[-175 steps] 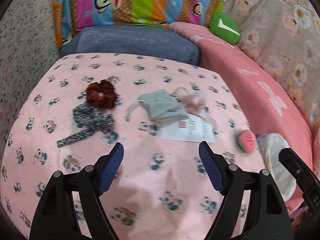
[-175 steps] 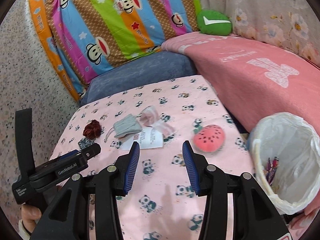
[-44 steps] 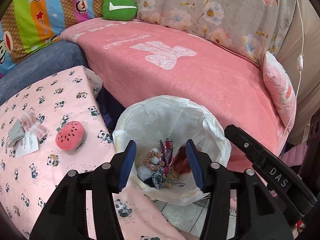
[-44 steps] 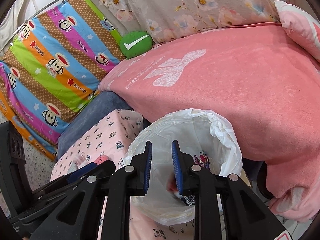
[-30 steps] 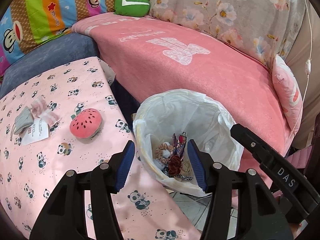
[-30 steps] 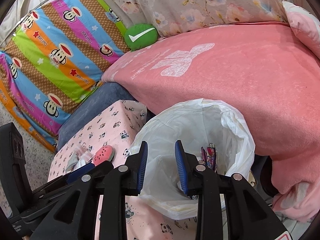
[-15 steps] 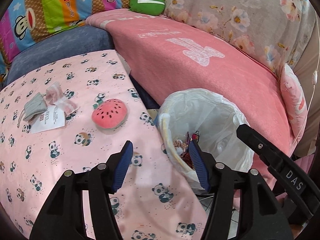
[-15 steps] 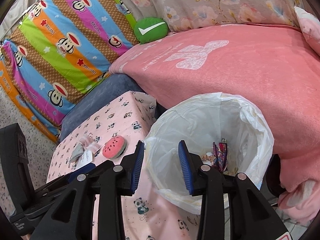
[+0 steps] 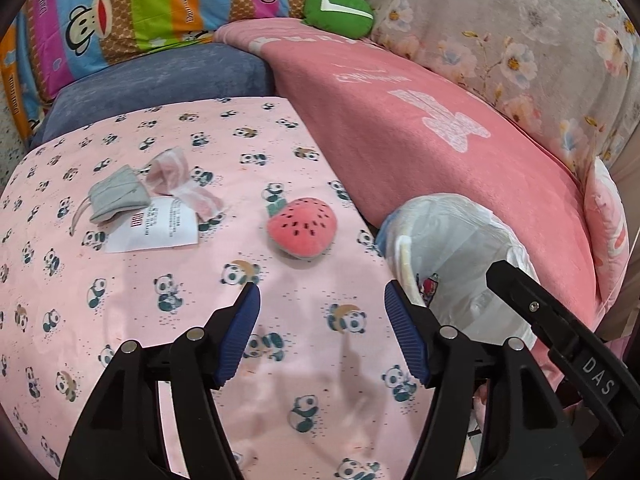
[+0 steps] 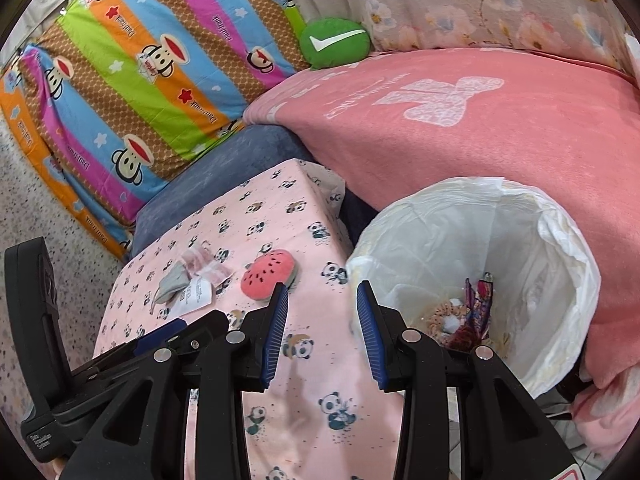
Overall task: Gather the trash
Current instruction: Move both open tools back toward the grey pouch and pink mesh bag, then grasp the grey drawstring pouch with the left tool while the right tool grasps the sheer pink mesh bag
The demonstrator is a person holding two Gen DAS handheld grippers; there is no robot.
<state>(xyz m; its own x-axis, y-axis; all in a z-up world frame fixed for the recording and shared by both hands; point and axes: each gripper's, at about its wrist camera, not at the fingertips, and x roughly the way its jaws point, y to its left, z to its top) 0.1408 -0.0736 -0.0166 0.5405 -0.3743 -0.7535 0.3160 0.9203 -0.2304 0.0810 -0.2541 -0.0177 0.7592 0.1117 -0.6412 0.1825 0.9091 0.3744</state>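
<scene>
1. The left tool (image 9: 322, 308) is hovering over the panda-print table (image 9: 120, 288), its jaws apart and just widening, nothing between them.
2. The right tool (image 10: 322, 312) is hanging half-open and empty by the lined bin (image 10: 560, 248).
3. Remaining trash is lying far-left: grey pouch (image 9: 116, 196), paper slip (image 9: 160, 230), pink wrapper (image 9: 180, 176).
4. Advice: be approaching low, straddling one piece, avoiding the watermelon plush (image 9: 302, 226).

Each hand-held gripper is matte black plastic: the left hand-held gripper (image 9: 322, 308) and right hand-held gripper (image 10: 322, 306) carry ribbed blue pads (image 9: 404, 334) and round silver screws (image 10: 410, 336). One body bears white "DAS" lettering (image 9: 596, 370).
</scene>
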